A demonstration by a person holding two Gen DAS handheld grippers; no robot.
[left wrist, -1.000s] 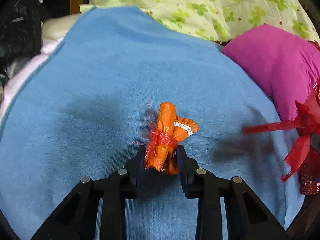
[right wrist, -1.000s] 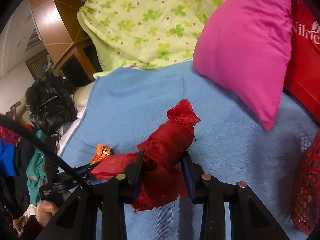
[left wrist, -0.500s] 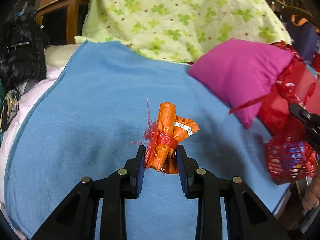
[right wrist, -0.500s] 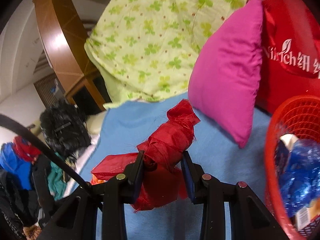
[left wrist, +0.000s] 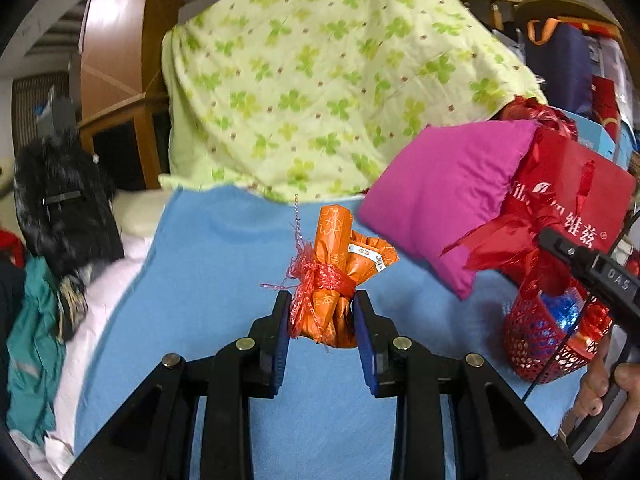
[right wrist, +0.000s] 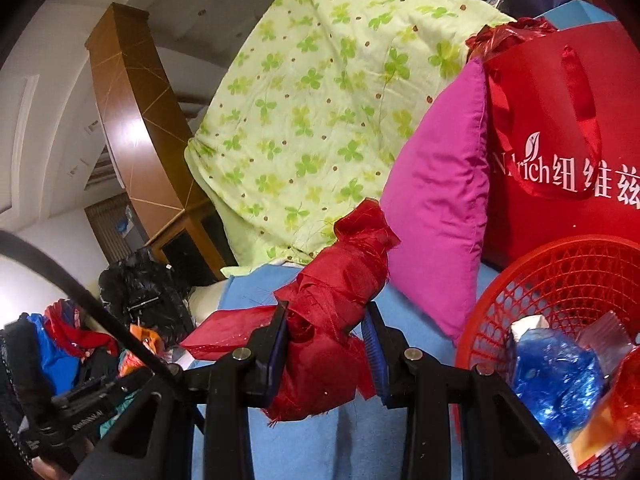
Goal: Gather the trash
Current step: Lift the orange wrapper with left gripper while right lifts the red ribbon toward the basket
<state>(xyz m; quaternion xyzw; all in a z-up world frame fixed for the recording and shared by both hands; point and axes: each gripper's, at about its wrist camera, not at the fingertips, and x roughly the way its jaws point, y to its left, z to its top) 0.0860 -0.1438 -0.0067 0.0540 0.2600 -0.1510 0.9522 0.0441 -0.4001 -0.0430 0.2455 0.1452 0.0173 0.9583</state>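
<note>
Left grip: our left gripper (left wrist: 322,314) pinches the orange wrapper bundle (left wrist: 338,276), held up above the blue blanket (left wrist: 208,264).
Right grip: our right gripper (right wrist: 326,346) clamps the red fabric wad (right wrist: 340,304), just left of the red basket (right wrist: 568,276).
Only left view: our hand (left wrist: 612,400) on the other handle.
Only right view: into the basket, blue foil (right wrist: 556,376) and white paper (right wrist: 528,326) inside.
Basket spot: blanket's right edge, by the pink pillow (right wrist: 444,196).

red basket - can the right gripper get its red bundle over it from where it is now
Probably yes. The right gripper, shut on the red bundle, sits just left of the red basket, whose open top shows nothing blocking it.
</note>
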